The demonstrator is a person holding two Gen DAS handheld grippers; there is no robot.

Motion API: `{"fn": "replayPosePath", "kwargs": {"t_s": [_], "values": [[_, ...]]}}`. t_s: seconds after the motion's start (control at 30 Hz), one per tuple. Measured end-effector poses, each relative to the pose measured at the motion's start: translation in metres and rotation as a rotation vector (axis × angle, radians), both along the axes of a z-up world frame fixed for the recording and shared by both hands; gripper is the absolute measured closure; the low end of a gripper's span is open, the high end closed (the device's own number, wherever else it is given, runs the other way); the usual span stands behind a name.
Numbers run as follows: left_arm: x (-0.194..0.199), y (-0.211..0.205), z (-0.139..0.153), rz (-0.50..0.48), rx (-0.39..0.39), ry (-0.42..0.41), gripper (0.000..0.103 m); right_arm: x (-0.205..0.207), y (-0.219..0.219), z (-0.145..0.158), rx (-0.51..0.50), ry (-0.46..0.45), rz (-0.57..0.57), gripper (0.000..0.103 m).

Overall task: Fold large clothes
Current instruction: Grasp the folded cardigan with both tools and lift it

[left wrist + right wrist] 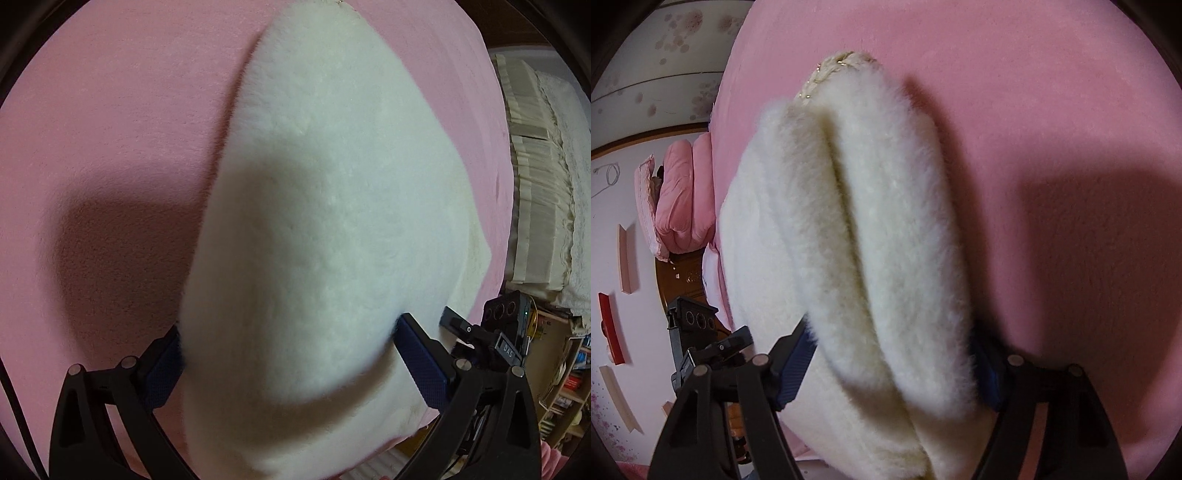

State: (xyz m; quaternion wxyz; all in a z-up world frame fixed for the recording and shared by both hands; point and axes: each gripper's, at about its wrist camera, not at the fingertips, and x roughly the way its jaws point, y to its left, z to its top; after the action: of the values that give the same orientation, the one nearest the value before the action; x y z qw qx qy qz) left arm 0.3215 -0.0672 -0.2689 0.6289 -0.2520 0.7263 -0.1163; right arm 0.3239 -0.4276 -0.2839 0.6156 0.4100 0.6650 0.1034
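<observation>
A thick white fleece fills the gap between both sets of jaws, hanging close over a pink bed. In the left wrist view, the left gripper has its blue pads set on either side of a bulky fold of the fleece; the pile brushes both pads, and the jaws grip that fold at a wide setting. The fleece runs forward from the jaws in a broad, smooth tongue toward the far edge of the bed, with a second layer spreading out to the right of the jaws. The right gripper shows just right of the left jaws, at the edge of the fleece.

In the right wrist view, the right gripper straddles a doubled roll of the fleece. The roll sits between the blue pads and the fur overlaps both, so the jaws appear closed on it, again standing wide. A seam-like crease runs forward from the jaws along the roll, which ends ahead in a braided, yellowish trim. More fleece lies left of the jaws, and the left gripper appears beyond that. A dark shadow falls on the bed to the right of the jaws. Pink bedding is piled far off to the left.
</observation>
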Motion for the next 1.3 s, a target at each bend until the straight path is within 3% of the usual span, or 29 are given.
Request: {"fn": "replayPosePath", "kwargs": {"t_s": [0.1, 0.2, 0.3, 0.4, 0.5, 0.7, 0.87, 1.13, 1.3], "values": [[-0.003, 0.001, 0.004, 0.022, 0.018, 0.006, 0.017, 0.002, 0.003, 0.007, 0.002, 0.02, 0.005, 0.046], [-0.008, -0.001, 0.017, 0.022, 0.049, 0.005, 0.029, 0.004, 0.016, 0.026, -0.042, -0.015, 0.08, 0.063], [-0.017, -0.009, 0.037, 0.047, 0.107, -0.005, 0.035, 0.001, 0.026, 0.051, -0.083, -0.055, 0.139, 0.067], [-0.036, -0.027, 0.058, 0.043, 0.181, -0.034, 0.039, -0.009, 0.039, 0.082, -0.09, -0.116, 0.189, 0.068], [-0.068, -0.037, 0.074, 0.076, 0.198, -0.017, 0.041, -0.03, 0.048, 0.108, -0.142, -0.14, 0.226, 0.069], [-0.147, -0.052, 0.105, 0.1, 0.155, 0.005, 0.042, -0.097, 0.031, 0.145, -0.13, -0.145, 0.18, 0.07], [-0.203, -0.063, 0.124, 0.09, 0.144, 0.003, 0.042, -0.15, 0.024, 0.171, -0.146, -0.184, 0.208, 0.07], [-0.228, -0.068, 0.177, 0.085, 0.2, -0.04, 0.043, -0.185, 0.027, 0.194, -0.098, -0.234, 0.202, 0.07], [-0.218, -0.072, 0.23, 0.098, 0.252, -0.1, 0.043, -0.186, 0.042, 0.222, -0.064, -0.31, 0.273, 0.07]]}}
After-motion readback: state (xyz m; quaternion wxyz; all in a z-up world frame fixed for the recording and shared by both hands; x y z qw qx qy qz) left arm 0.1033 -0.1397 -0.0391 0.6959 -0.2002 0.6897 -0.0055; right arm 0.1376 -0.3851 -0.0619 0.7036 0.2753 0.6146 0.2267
